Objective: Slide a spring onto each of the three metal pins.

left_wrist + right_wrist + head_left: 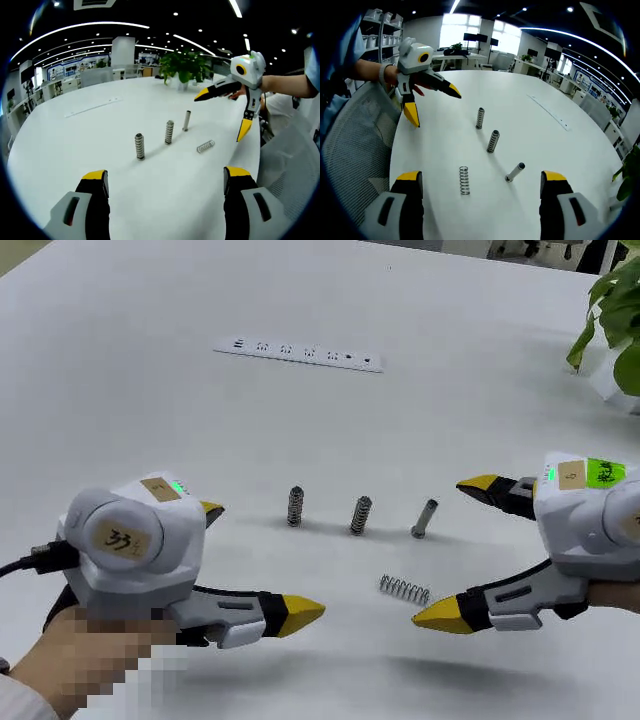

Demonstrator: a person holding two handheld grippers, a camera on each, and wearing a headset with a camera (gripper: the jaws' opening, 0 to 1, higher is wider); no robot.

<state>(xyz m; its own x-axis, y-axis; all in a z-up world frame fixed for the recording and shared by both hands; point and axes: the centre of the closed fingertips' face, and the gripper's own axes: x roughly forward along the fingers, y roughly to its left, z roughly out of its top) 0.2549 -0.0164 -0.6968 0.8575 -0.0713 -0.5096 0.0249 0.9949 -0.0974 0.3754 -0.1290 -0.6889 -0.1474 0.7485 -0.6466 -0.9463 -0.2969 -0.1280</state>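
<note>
While both my grippers gape empty, one spring point(404, 589) lies loose on the white table point(150, 420).
My left gripper point(262, 560) and right gripper point(447, 550) flank it, jaws wide apart. The left pin point(295, 506) and middle pin point(361, 515) already wear theirs; the right pin point(424, 518) stands bare, near the loose spring.

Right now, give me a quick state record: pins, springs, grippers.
pins with spring (head view): left pin, middle pin
pin bare: right pin, standing
loose spring: lying flat on the table, in front of the right pin, apart from it
left gripper: open, empty
right gripper: open, empty, nearer the loose spring
task left: one spring to fit
</note>
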